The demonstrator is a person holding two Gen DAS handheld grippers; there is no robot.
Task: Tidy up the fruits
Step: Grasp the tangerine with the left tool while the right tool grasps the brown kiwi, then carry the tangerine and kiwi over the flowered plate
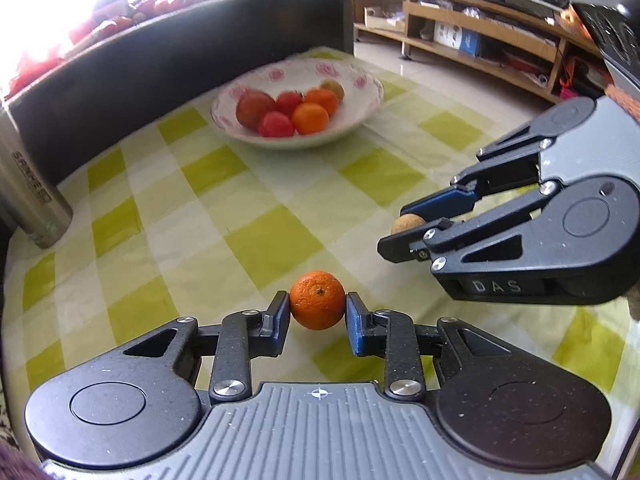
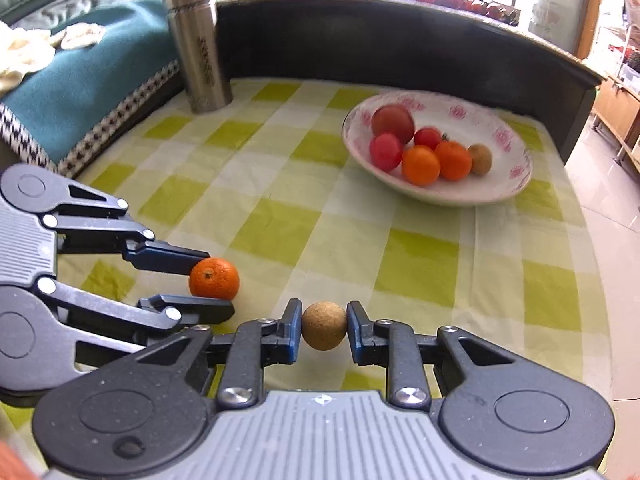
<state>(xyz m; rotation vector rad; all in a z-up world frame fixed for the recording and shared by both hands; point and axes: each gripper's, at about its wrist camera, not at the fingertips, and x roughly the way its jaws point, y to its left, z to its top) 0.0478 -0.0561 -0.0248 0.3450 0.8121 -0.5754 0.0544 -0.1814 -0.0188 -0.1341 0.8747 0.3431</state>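
An orange mandarin [image 1: 317, 304] sits between the blue pads of my left gripper [image 1: 318, 298], which is shut on it low over the green checked tablecloth [image 1: 256, 240]. In the right wrist view the same mandarin [image 2: 214, 278] shows in my left gripper [image 2: 218, 284]. My right gripper [image 2: 325, 306] is shut on a small round brown fruit [image 2: 324, 326]; from the left wrist it appears as the right gripper [image 1: 394, 229] with the brown fruit [image 1: 408, 222] partly hidden. A white flowered bowl [image 1: 372, 92] [image 2: 520, 184] farther back holds tomatoes, two mandarins and a brown fruit.
A steel flask [image 1: 32, 200] [image 2: 200, 52] stands at the cloth's far left corner. A dark raised board [image 1: 200, 52] [image 2: 400, 40] borders the back of the table. Tiled floor [image 2: 608, 208] lies past the right edge, and a sofa with a teal blanket [image 2: 80, 80] is to the left.
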